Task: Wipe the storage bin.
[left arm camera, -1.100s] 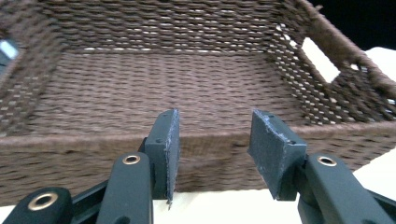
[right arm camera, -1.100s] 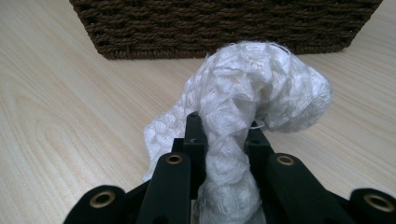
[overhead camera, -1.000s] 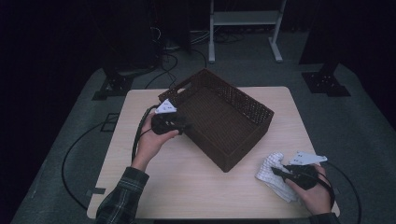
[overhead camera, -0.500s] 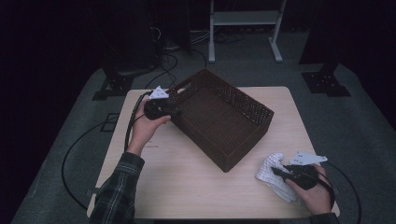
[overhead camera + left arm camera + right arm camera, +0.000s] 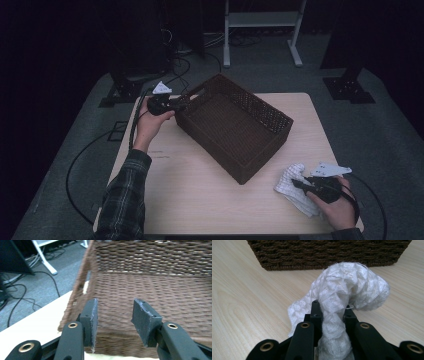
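Since a second ago the left gripper (image 5: 182,101) has travelled up along the basket's left side, from the middle of that wall to its far corner, while the right gripper (image 5: 300,184) has stayed put over the cloth.

From the table's left edge a forearm in a dark plaid sleeve (image 5: 125,195) reaches forward, the wrist bent so that the left gripper points toward the rectangular dark-brown woven wicker basket (image 5: 235,130). In the left gripper view its jaws stand apart with nothing between them, aimed over the basket's near rim into the woven interior (image 5: 155,282).

At the table's near right corner the right hand (image 5: 337,202) lies low on the top. In the right gripper view the jaws are pinched together on a crumpled white textured cloth (image 5: 347,292), which bulges above them and trails down onto the wood. The cloth sits just beside the basket's near corner, not touching it.

The light wooden table (image 5: 200,190) stands on grey carpet in a dark room; black cables (image 5: 80,165) loop on the floor at the left, and a white metal frame (image 5: 260,20) stands beyond.

The basket lies askew across the table's middle. Bare wood stretches along the near edge between the two arms, and a narrower strip runs along the right edge.
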